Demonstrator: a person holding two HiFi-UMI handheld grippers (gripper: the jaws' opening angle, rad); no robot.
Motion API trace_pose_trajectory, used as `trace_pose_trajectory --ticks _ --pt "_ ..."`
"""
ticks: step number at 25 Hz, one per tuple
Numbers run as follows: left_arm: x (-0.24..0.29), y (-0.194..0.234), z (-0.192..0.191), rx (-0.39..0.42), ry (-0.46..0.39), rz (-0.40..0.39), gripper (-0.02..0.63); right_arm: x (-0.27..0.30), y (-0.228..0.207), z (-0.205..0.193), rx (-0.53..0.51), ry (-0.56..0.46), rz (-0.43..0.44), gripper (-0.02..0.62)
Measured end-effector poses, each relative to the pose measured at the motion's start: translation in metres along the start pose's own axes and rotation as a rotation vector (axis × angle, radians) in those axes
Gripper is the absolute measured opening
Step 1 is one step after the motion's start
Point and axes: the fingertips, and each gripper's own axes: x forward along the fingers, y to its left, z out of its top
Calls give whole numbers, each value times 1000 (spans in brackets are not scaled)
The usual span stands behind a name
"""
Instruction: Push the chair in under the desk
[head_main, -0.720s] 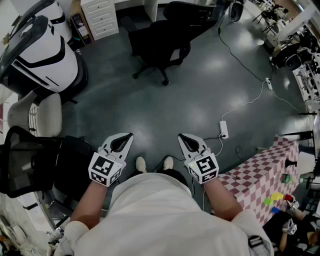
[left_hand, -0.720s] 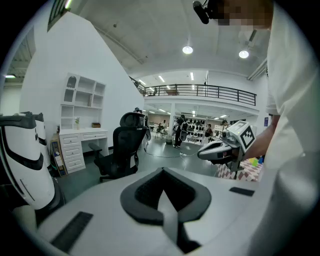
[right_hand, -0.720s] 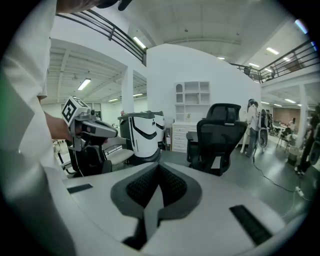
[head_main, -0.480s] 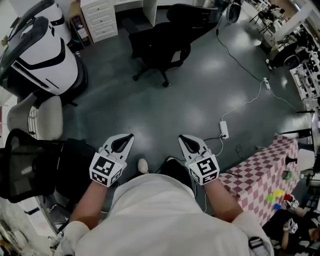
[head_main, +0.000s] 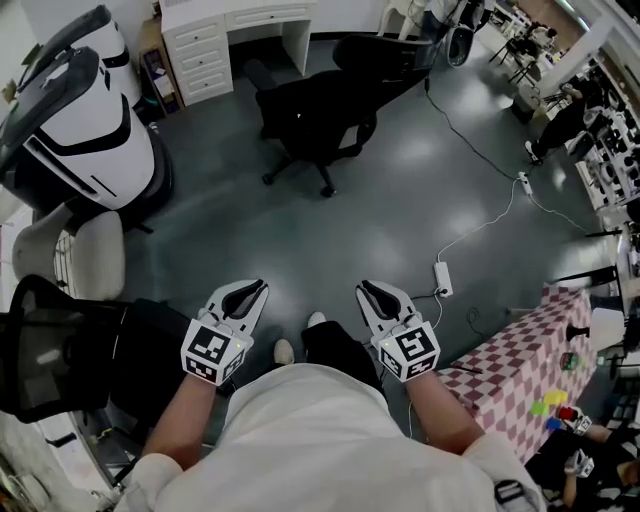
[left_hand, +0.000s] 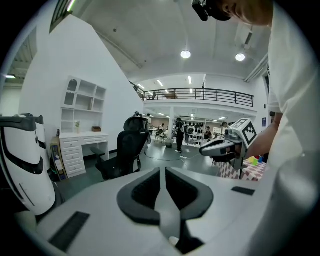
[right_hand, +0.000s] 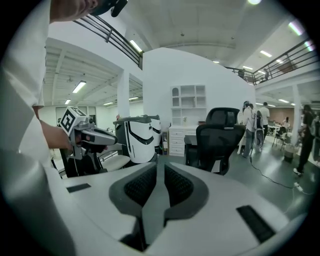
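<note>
A black office chair (head_main: 318, 108) stands on the grey floor well ahead of me, its back turned toward me, in front of a white desk (head_main: 240, 22) with drawers. The same chair (left_hand: 126, 152) shows at mid-distance in the left gripper view and the chair (right_hand: 219, 140) also in the right gripper view. My left gripper (head_main: 251, 291) and right gripper (head_main: 371, 290) are held side by side low in front of my body, far from the chair. Both are shut with nothing between the jaws.
A large white and black machine (head_main: 85, 105) stands at the left, with a beige chair (head_main: 72, 243) and a black mesh chair (head_main: 70, 345) below it. A power strip and cable (head_main: 443, 278) lie on the floor to the right. A checkered table (head_main: 520, 360) is at lower right.
The view has moved forward a little: the white desk now shows at the top and the chair sits slightly lower left. Both grippers stay shut in the same pose.
</note>
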Motion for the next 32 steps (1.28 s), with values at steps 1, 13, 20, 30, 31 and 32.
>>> trace_pose_trajectory --ticks 1,13,20,30,31,32 --pt "2 3 0 -1 2 3 40 3 -4 0 3 1 -5 42" --pt "78 48 28 18 29 20 80 62 -90 21 7 -18 -13 83" --pt "144 82 68 48 42 55 84 106 -162 46 2 -39 8 94" --pt "227 98 96 66 68 66 98 133 -242 49 26 -55 8 101" --pt "233 98 98 69 72 63 100 133 -248 50 33 -58 2 109" --pt "238 99 99 73 75 60 100 134 -254 50 42 -61 -4 109"
